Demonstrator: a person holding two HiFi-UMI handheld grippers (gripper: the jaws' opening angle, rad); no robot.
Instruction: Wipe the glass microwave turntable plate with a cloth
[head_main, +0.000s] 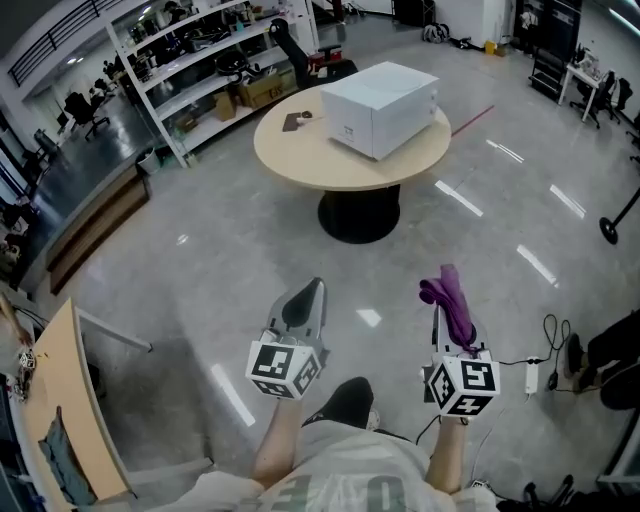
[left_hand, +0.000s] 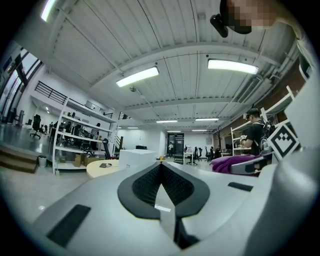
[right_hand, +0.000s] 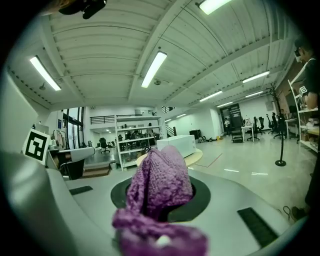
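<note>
A white microwave (head_main: 380, 106) stands on a round beige table (head_main: 300, 160) across the floor, well ahead of both grippers. No glass turntable plate shows in any view. My right gripper (head_main: 447, 282) is shut on a purple knitted cloth (head_main: 450, 300), which bulges out between its jaws and fills the middle of the right gripper view, cloth (right_hand: 160, 185). My left gripper (head_main: 312, 290) is shut with nothing in it; its jaws meet at a point in the left gripper view (left_hand: 161, 165). Both are held low, over the grey floor, side by side.
White shelving (head_main: 200, 70) with boxes stands behind the table. A small dark thing (head_main: 295, 121) lies on the table's left part. A wooden desk edge (head_main: 70, 400) is at my left. Cables and a power strip (head_main: 532, 377) lie at right, near a person's legs (head_main: 610, 360).
</note>
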